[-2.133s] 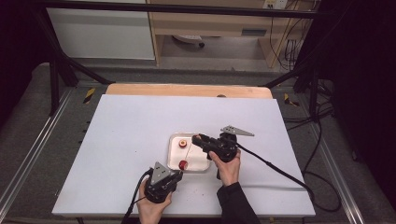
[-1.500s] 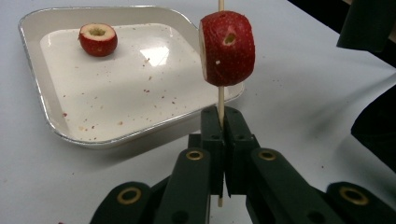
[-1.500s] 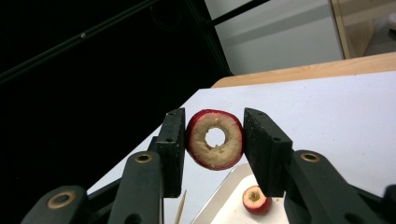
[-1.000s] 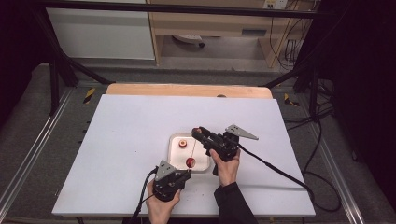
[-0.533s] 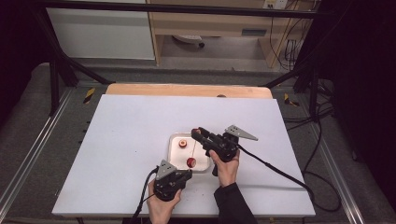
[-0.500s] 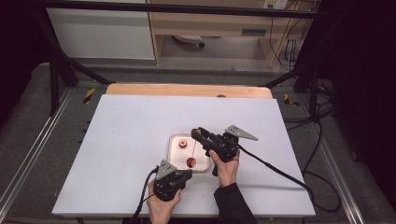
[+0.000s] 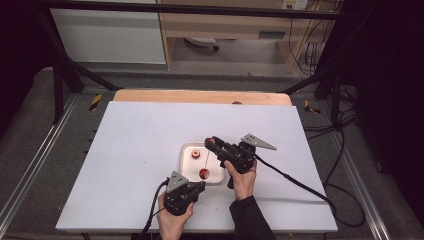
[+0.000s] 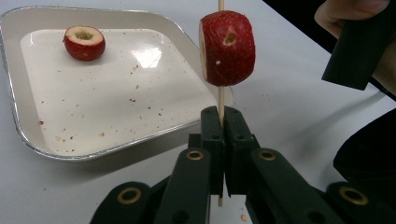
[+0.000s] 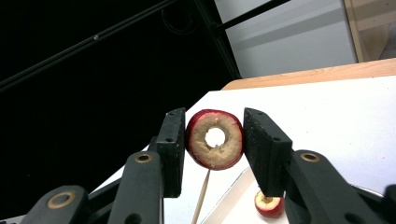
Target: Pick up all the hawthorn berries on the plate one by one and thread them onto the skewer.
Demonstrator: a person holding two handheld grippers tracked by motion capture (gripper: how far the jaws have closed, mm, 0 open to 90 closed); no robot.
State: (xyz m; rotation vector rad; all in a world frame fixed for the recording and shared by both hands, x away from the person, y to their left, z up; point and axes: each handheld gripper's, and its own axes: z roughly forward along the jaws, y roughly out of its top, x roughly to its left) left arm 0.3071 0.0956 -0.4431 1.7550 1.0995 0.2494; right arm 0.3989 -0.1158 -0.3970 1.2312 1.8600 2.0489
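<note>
Fruit pieces are being handled over a shallow, rounded-square tray (image 8: 28, 140) of thin silvery metal with a glossy pale floor speckled with red crumbs, sitting on the matte white tabletop (image 7: 130, 150). A thin wooden skewer (image 8: 221, 105) is being pinched upright by the left gripper (image 8: 223, 140), whose black, hard-looking jaws with brass-coloured rivets are being pressed together on the stick. A thick red-skinned slice (image 8: 228, 48), rough on its cut face and pierced with a small hole, is being carried on the skewer just above the jaws, near the tray's edge. A ring-shaped slice (image 9: 215, 139), red at the rim with grainy tan flesh and a round cored hole, is being held between the flat black pads of the right gripper (image 9: 215, 144), the jaws being closed partway onto its sides; in the high view it is raised above the tray's far corner. A small cupped end piece (image 8: 84, 42) with glossy red skin and a hollowed pale centre is being left lying on the tray floor. No readable writing or labels are being shown.
</note>
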